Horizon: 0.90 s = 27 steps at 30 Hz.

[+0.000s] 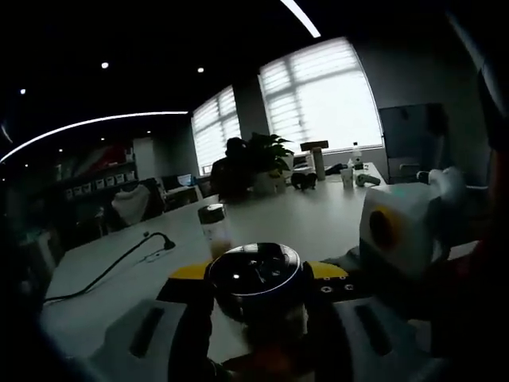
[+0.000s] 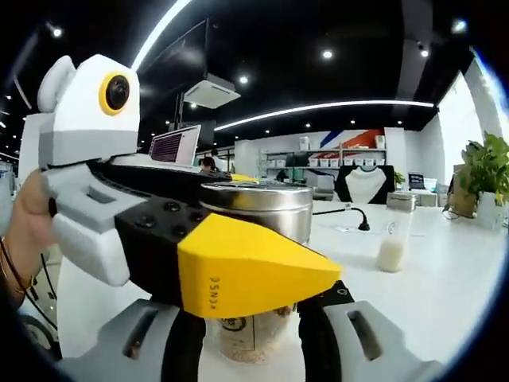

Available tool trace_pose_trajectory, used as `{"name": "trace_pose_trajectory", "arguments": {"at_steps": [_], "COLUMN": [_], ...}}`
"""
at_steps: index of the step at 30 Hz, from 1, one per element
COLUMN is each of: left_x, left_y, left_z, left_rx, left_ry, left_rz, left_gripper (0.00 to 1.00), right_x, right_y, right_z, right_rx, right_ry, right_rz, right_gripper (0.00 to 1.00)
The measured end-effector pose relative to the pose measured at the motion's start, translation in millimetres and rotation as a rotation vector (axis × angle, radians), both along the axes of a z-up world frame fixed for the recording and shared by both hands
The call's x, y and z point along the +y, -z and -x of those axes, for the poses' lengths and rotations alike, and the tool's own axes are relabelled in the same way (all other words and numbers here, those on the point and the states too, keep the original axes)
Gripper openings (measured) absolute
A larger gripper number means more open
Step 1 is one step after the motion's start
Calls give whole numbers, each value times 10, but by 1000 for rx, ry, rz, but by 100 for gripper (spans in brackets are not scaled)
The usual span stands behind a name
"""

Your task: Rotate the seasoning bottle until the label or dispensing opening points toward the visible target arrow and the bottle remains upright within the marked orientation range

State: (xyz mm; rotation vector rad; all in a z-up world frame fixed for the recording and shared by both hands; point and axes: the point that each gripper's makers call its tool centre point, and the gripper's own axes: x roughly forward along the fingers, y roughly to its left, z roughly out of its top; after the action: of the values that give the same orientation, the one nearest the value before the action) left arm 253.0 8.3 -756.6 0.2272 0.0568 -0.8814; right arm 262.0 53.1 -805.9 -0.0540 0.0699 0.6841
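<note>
The seasoning bottle (image 1: 254, 278) stands upright on the white table (image 1: 318, 219), and I look down on its shiny dark lid. My left gripper (image 1: 256, 274) is shut on it just below the lid, a yellow-tipped jaw on each side. In the right gripper view the bottle (image 2: 253, 208) shows a silver lid and a glass body with brownish contents. The left gripper's yellow fingertip (image 2: 246, 270) crosses in front of it. My right gripper (image 2: 253, 338) is shut lower down on the glass body, its black pads against both sides. A label shows faintly low on the glass.
A second bottle (image 1: 213, 227) (image 2: 393, 239) with pale contents stands farther back on the table. A black cable (image 1: 111, 270) lies to the left. The right gripper's white body (image 1: 394, 231) sits close on the right. A potted plant (image 1: 266, 159) and bright windows are at the far end.
</note>
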Motion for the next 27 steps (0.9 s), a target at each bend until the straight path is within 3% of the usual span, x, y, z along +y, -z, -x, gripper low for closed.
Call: {"name": "trace_pose_trajectory", "arguments": {"at_steps": [12,19,27], "left_x": [-12,-22,-10], "left_y": [100,147,150], "left_z": [-58,-84,-107], "left_rx": [21,36,40], "left_ry": [-2,-6,-14], "left_rz": [-25,-33,-31], "left_gripper": [47,47,47], "right_x": [-7,-15,-11], "right_y": [90,140,133], "right_z": [-55,-71,-89], "right_rx": [10,42,38], "right_ry": [9,4,-8], "right_rz": [22,0,-18], "right_gripper": [43,43,43]}}
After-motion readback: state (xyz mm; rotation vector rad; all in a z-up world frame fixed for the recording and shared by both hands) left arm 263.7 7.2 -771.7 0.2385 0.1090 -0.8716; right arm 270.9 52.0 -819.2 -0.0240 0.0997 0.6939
